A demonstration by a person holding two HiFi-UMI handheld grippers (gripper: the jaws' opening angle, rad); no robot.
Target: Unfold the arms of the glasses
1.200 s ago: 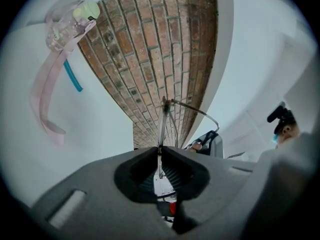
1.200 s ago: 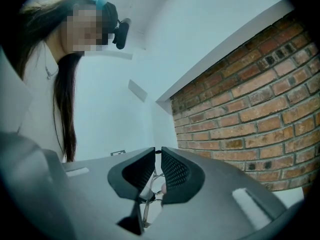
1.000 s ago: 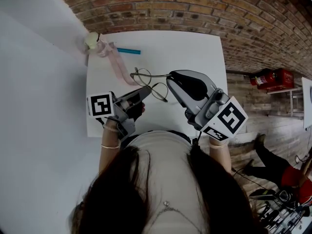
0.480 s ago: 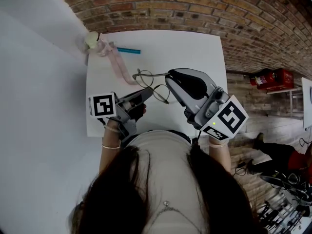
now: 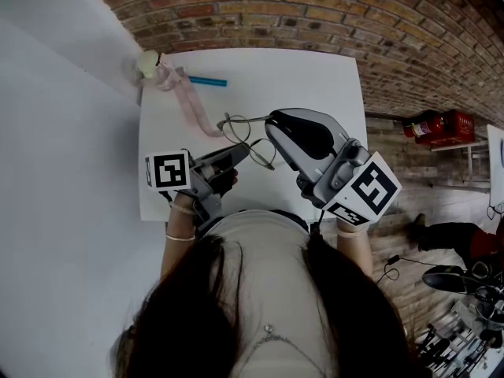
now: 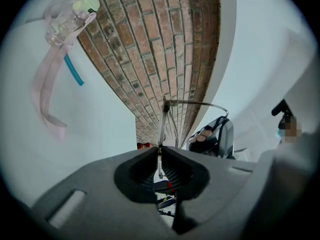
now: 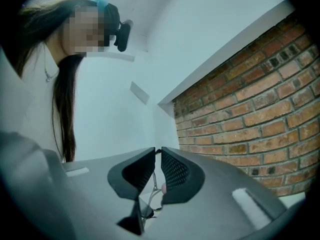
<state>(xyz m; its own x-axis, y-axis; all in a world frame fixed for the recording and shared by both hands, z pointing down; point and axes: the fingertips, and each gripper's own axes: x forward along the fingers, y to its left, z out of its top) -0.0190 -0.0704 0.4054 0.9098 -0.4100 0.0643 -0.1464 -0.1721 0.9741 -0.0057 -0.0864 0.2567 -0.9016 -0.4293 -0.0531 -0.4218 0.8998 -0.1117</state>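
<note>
Thin wire-framed glasses (image 5: 250, 142) hang above the white table (image 5: 315, 77), held between both grippers. My left gripper (image 5: 239, 147) is shut on the frame from the near left. In the left gripper view the wire (image 6: 165, 118) rises from the shut jaws (image 6: 160, 151) and one arm bends off to the right. My right gripper (image 5: 270, 119) is shut on the other end, on an arm. The right gripper view shows that thin arm (image 7: 151, 191) pinched between its pads (image 7: 157, 154). The lenses are partly hidden behind the right gripper.
A pink strap (image 5: 191, 107) with a small pale bottle (image 5: 148, 64) lies at the table's far left, beside a teal pen (image 5: 208, 82). A brick wall (image 5: 315, 14) lies beyond the table. A red fire extinguisher (image 5: 435, 124) lies on the floor to the right.
Both grippers have kept their hold. The right gripper has edged slightly left and away, the left slightly right, and the glasses have shifted a little with them.
</note>
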